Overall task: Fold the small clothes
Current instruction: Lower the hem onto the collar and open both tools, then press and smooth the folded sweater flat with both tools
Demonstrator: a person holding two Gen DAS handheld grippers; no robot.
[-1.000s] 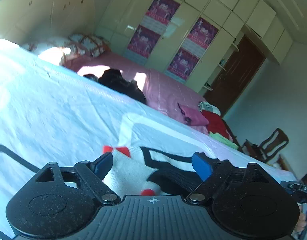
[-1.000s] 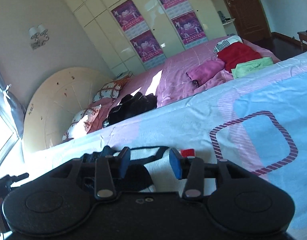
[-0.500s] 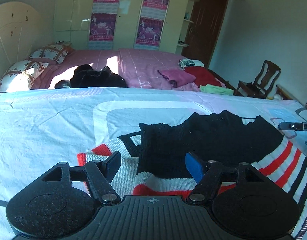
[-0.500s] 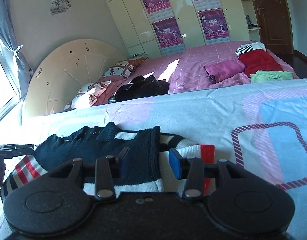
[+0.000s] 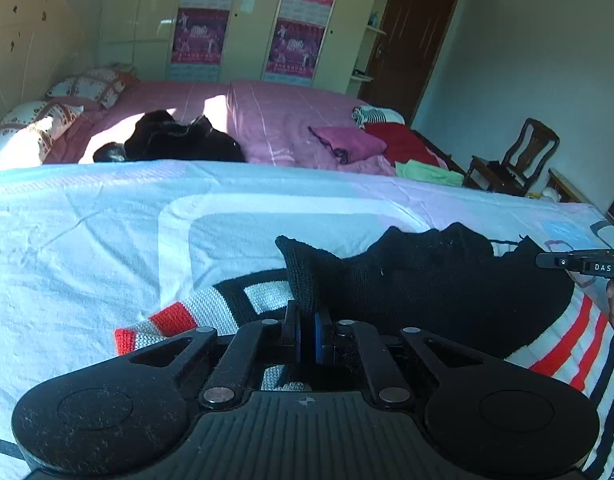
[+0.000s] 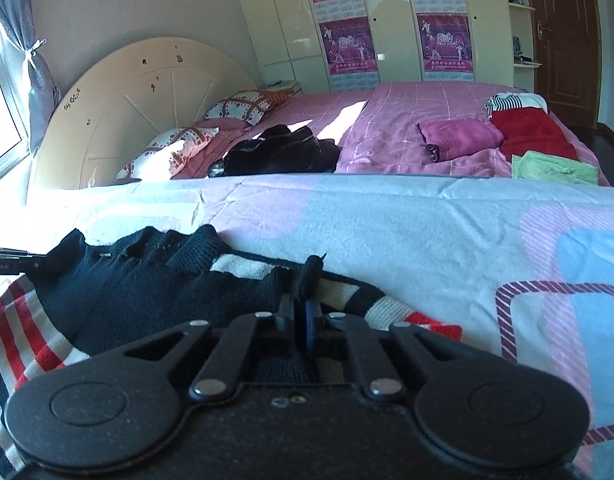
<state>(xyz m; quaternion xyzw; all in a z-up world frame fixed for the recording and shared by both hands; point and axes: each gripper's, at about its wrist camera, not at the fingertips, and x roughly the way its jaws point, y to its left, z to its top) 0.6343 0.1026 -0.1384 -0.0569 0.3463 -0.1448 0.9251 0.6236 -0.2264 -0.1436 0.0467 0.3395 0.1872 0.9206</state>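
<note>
A small knitted sweater [image 5: 427, 280] with a dark navy body and white, red and black stripes lies on the light blue bedspread [image 5: 107, 232]. My left gripper [image 5: 307, 332] is shut on the dark edge of the sweater, which stands up between the blue pads. My right gripper [image 6: 301, 320] is shut on another dark edge of the same sweater [image 6: 147, 284], a tuft of knit sticking up above the pads. The tip of the other gripper shows at each view's side edge.
Behind the bedspread, a pink bed [image 6: 407, 120] holds a black garment pile [image 6: 279, 152], a magenta folded piece [image 6: 459, 136], a red one [image 6: 531, 132] and a green one [image 6: 555, 164]. Pillows [image 6: 179, 148] and a round headboard are at left. A wooden chair [image 5: 515, 160] is at right.
Both grippers were open over the sweater half a second ago; both have now closed on its dark edge. The views have levelled out since a second ago.
</note>
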